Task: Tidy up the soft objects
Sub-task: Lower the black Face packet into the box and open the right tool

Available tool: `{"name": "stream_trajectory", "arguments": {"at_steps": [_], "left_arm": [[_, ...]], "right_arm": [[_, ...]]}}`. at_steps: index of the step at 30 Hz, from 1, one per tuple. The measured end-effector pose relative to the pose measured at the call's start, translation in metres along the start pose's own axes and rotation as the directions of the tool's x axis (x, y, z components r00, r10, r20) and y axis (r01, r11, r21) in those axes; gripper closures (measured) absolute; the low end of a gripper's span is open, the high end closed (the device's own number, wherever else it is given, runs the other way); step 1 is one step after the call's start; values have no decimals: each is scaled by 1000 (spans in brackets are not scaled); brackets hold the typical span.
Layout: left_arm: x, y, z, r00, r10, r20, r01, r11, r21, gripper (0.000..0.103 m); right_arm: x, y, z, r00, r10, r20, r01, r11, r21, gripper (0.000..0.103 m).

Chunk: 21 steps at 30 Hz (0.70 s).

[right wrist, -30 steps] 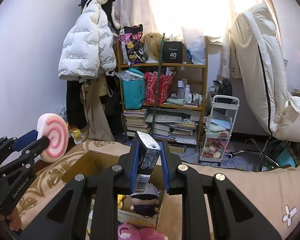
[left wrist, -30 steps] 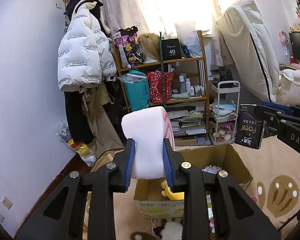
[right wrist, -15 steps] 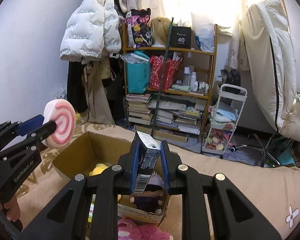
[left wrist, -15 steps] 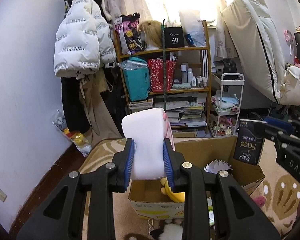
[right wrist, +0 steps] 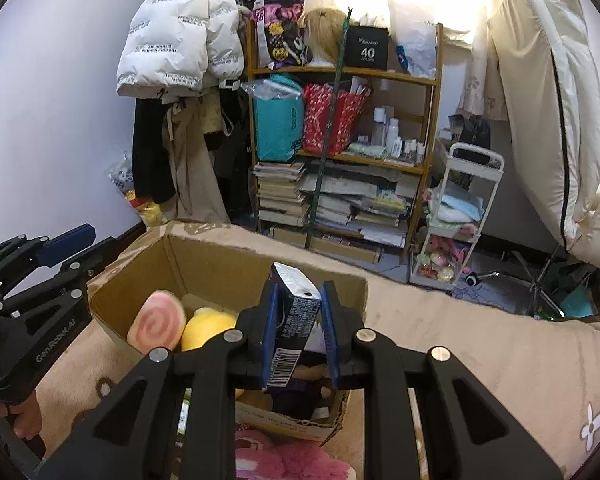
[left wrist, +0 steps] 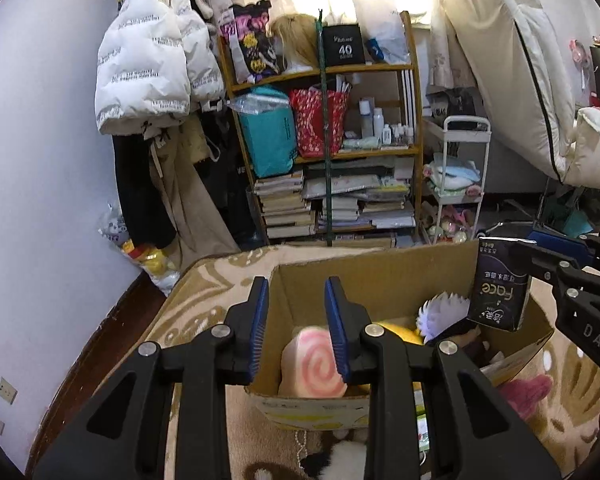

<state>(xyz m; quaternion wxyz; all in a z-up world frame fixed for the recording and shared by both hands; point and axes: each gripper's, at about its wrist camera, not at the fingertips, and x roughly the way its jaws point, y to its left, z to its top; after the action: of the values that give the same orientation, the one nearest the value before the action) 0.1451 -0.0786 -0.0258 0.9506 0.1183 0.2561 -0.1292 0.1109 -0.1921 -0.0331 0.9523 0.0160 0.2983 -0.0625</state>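
Left wrist: pink-swirl cushion lies in box; left tool parted, empty; right tool grips black tissue pack.

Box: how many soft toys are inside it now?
3: a pink swirl cushion in one corner, a yellow plush beside it, a doll below the tissue pack. More may be hidden underneath.

The swirl cushion lies in the cardboard box – left of the yellow plush – shelf behind.
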Motion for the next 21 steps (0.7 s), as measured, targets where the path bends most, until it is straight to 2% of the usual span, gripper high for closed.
{"name": "stream_trajectory", "arguments": {"at_steps": [5, 13, 16, 19, 21], "left_arm": [[6, 4, -5, 999, 10, -48, -11, 1000, -16, 74], [0, 13, -6, 996, 23, -83, -26, 999, -38, 58], [-10, 13, -5, 997, 40, -71, -42, 999, -20, 52], [-18, 14, -6, 996, 55, -65, -55, 998, -3, 47], [-22, 17, -7, 996, 52, -77, -52, 999, -8, 44]], "right_arm": [[6, -2, -4, 999, 9, -35, -9, 1000, 10, 81], [1, 3, -6, 999, -1, -40, 1, 1000, -13, 79], [-3, 2, -6, 999, 9, -44, -9, 1000, 1, 70], [-8, 0, -6, 999, 20, -47, -19, 1000, 15, 68], [-11, -1, -7, 998, 32, -53, -30, 999, 27, 60]]}}
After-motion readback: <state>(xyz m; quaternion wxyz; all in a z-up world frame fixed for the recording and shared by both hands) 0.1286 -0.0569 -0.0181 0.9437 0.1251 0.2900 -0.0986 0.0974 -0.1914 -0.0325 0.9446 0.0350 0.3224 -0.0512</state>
